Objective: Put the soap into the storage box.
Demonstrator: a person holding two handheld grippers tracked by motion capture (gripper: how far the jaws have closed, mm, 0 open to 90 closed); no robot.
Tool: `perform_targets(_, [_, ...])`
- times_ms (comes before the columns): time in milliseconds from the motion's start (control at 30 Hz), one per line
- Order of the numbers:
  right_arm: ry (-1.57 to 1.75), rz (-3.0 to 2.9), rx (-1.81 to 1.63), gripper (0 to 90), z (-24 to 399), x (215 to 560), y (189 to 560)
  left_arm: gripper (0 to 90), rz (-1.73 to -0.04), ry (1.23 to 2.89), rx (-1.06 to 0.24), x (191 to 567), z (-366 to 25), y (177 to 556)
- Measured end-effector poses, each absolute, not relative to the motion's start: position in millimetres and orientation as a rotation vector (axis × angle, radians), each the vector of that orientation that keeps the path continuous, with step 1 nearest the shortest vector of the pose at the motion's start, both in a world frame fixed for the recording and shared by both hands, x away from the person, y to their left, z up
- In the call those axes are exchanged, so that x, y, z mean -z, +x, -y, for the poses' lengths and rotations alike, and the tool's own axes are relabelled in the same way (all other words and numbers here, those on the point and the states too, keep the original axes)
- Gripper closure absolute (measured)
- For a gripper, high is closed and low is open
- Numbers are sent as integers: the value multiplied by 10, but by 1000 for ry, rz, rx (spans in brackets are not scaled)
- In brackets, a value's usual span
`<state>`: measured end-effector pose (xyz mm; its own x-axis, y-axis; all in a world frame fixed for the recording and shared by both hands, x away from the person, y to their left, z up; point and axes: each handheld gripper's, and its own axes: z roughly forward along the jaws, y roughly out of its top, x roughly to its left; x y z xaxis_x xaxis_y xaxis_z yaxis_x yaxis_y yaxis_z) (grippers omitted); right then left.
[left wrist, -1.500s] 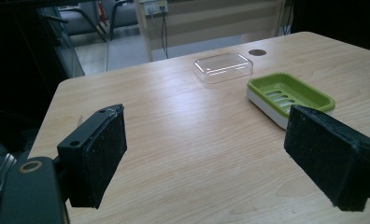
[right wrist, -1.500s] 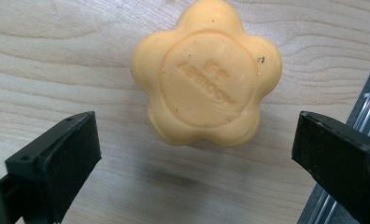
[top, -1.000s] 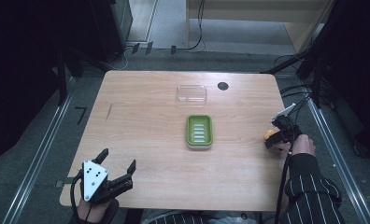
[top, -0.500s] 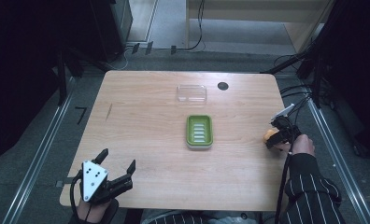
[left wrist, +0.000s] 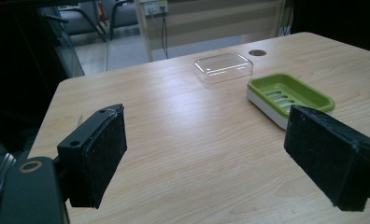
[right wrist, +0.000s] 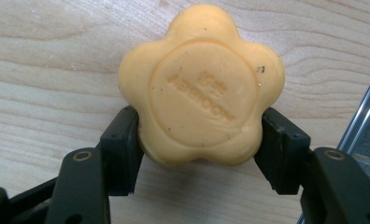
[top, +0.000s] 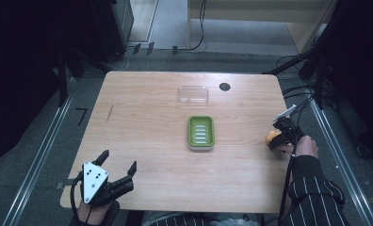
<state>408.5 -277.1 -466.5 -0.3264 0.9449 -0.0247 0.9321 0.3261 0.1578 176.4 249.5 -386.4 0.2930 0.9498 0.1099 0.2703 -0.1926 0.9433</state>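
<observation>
My right gripper (right wrist: 199, 140) has its jaws closed against both sides of the orange flower-shaped soap (right wrist: 201, 86), which sits at the right edge of the desk (top: 151, 117). The green soap dish (top: 201, 133) waits empty near the desk's middle with its clear lid (top: 193, 94) lying apart toward the far edge, and my left gripper (top: 115, 175) rests wide open and empty at the near left corner. So I judge the grasp made, while carrying the soap over, setting it in the dish and perhaps covering it are left.
</observation>
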Motion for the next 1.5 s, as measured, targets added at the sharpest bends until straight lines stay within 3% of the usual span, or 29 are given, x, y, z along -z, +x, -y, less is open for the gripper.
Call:
perform_targets(700, [1676,-2487,-204,402,2692,4570,4039,136,-1128,1662,-950,3863,-2497,1762])
perform_targets(1500, [1501,-2573,-287,402,2290,4421,3944,137,-1127,1662,-951,3863,-2497,1762])
